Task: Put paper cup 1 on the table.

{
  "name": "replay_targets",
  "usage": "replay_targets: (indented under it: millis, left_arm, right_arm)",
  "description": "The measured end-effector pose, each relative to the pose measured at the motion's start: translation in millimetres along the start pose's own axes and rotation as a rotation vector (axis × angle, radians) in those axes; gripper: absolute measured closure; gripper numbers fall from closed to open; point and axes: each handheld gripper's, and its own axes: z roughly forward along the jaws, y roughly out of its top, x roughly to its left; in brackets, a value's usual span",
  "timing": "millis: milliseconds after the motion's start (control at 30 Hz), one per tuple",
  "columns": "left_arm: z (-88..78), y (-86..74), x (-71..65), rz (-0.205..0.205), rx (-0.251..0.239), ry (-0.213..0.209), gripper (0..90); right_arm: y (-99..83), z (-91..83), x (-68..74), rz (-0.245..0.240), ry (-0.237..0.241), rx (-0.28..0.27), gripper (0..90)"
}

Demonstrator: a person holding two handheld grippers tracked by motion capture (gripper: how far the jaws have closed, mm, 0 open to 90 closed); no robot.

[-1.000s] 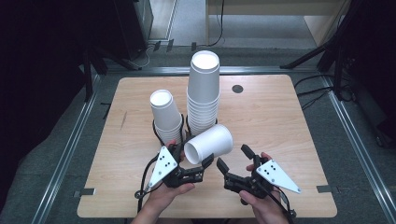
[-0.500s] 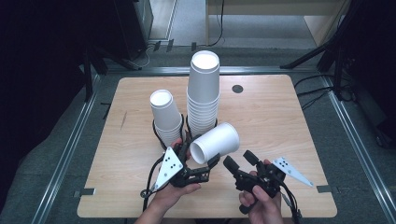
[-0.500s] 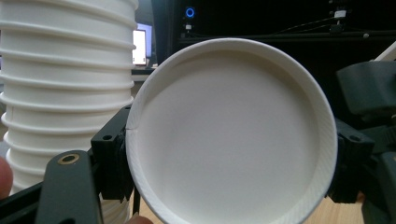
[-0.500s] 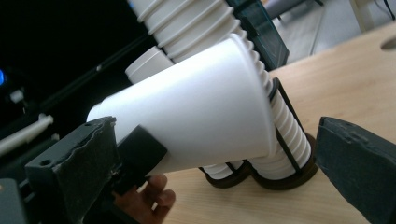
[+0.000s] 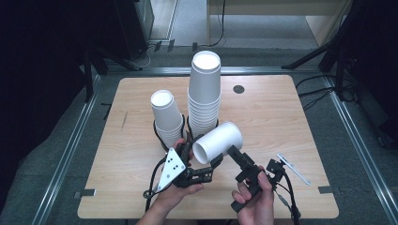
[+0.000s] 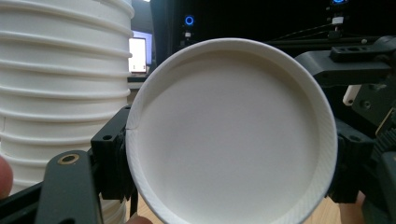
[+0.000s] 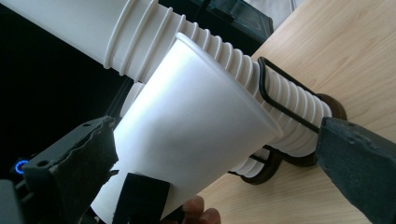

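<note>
The paper cup (image 5: 217, 142) lies tilted on its side above the counter (image 5: 291, 122), in front of the tall stack (image 5: 204, 93), its mouth toward me. My left gripper (image 5: 206, 168) pinches its rim, left hand (image 5: 176, 194) low at the near edge. My right gripper (image 5: 237, 157) points up and left, its jaws have just been opening and now stand wide on either side of the cup's wall without pressing. In the left gripper view the cup's mouth (image 6: 231, 133) hides most of what lies behind it, and I cannot see the rim's pinched spot clearly.
</note>
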Motion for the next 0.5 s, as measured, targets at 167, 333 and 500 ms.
replay_targets:
  millis: [167, 333, 500]
  left_arm:
    - [0.2, -0.2, -0.1, 0.005, -0.010, 0.001, 21.9]
    - [0.0, -0.5, -0.9, 0.009, -0.012, 0.001, 21.9]
    - [-0.1, -0.9, -1.9, 0.014, -0.016, 0.000, 22.0]
  right_arm:
    - [-3.6, 4.3, 2.3, 0.074, 0.003, -0.012, 0.0]
    - [-9.3, 9.2, 4.7, 0.123, 0.011, -0.005, 0.0]
    - [-11.6, 14.2, 6.4, 0.206, 0.048, -0.004, 0.0]
